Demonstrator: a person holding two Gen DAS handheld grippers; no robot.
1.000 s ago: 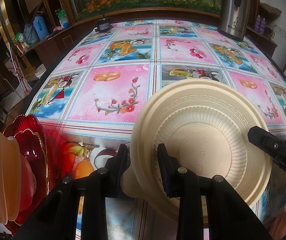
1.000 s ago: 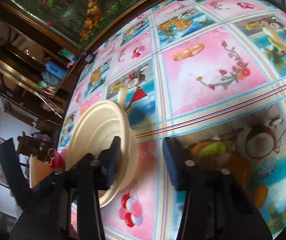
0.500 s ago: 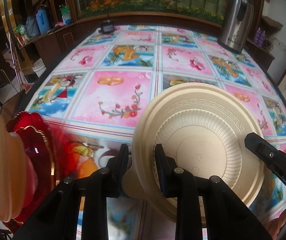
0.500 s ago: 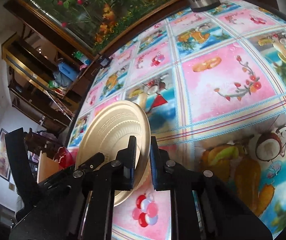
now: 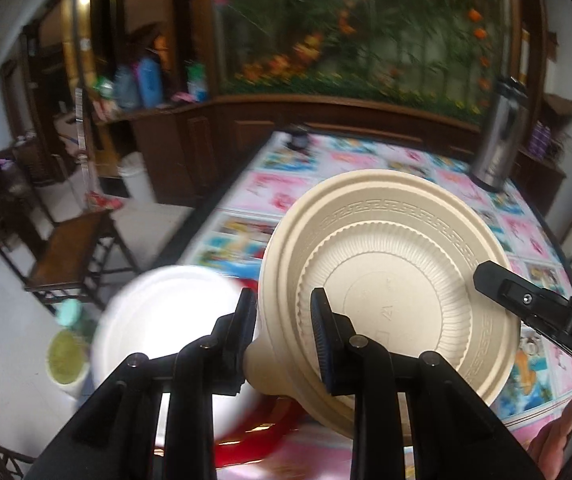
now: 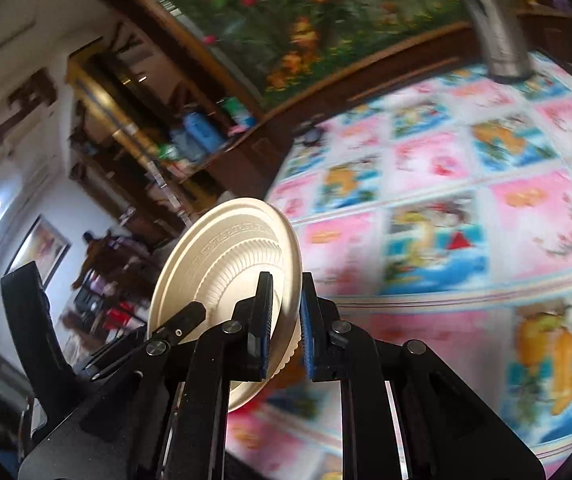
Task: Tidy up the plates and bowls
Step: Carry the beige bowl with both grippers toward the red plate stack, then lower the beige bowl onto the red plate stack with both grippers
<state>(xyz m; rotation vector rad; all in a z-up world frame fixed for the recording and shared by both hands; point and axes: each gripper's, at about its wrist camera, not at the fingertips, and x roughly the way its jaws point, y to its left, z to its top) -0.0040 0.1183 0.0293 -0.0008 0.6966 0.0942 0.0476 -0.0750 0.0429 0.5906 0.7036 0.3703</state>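
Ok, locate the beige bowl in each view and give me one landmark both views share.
Left wrist: beige bowl fills the centre-right, its inside facing the camera, rim between the left hand-held gripper fingers.
Right wrist: bowl is left of centre, seen nearly edge-on, rim pinched by the right hand-held gripper.
Shared landmark: steel flask at the table's far edge.

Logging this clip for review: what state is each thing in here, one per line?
Cream bowl: lifted, tilted on edge, gripped at opposite rims by both tools.
Left tool: shut on the bowl's rim.
Right tool: shut on the bowl's rim.
White plate: below left, blurred.
Red dish: lying under the bowl.
Steel flask: upright on the table.
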